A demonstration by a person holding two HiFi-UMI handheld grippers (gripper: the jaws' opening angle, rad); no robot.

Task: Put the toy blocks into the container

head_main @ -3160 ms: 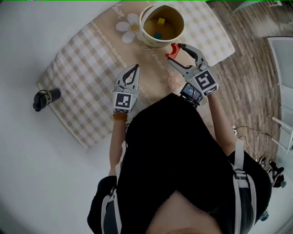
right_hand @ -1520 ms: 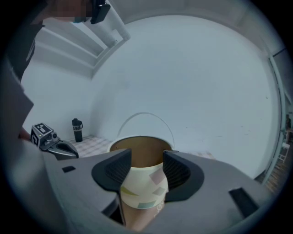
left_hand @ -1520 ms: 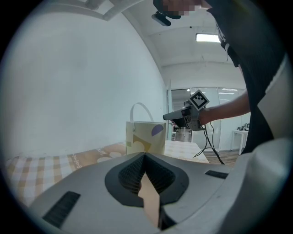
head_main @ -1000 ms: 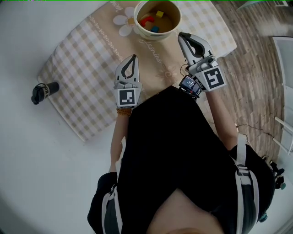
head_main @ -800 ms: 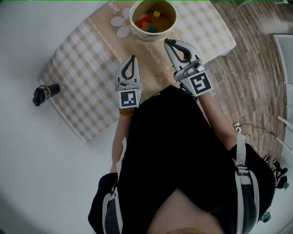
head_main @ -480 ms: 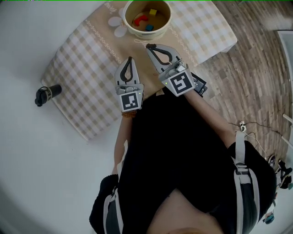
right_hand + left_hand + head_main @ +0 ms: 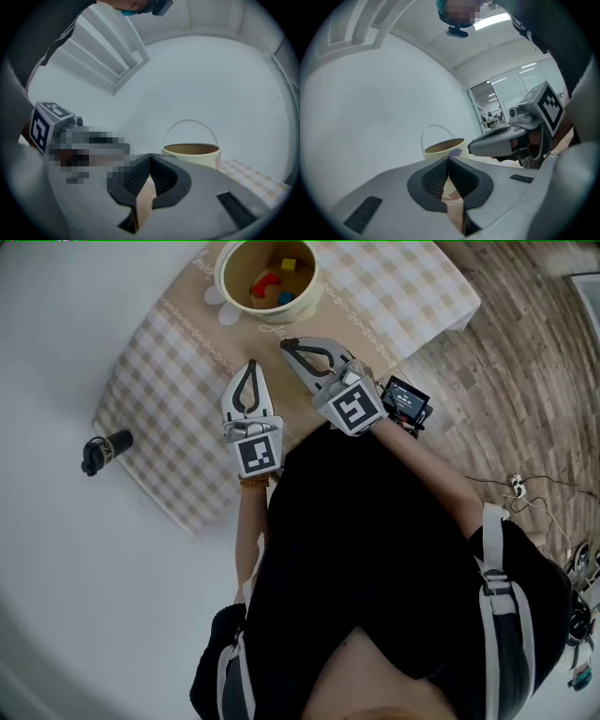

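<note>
A white table (image 7: 66,343) is seen from the head view, and a checked cloth (image 7: 178,367) is spread over its far part. Near the cloth's far edge the cream container (image 7: 223,282) is set, with its thin handle (image 7: 190,121) raised in an arch over the mouth. Just short of it, above the cloth, the left gripper (image 7: 250,366) and the right gripper (image 7: 286,343) are held side by side and pointed toward the container. The jaws of both are closed pad to pad, and nothing is gripped in either. A red block (image 7: 265,283), a yellow block (image 7: 288,264) and a blue block (image 7: 284,298) are seen lying inside the container. No block is seen loose on the cloth, though part of it is hidden behind the grippers and the person's body. The task is therefore judged to be done or almost done. If the grippers are drawn away, they are best kept level and closed and lifted clear of the handle and rim. The cloth should not be dragged, since the container could be tipped with it. The hidden strip of cloth should be checked before the work is counted as finished. A small dark object (image 7: 105,450) is left on the table, well apart from everything else.
</note>
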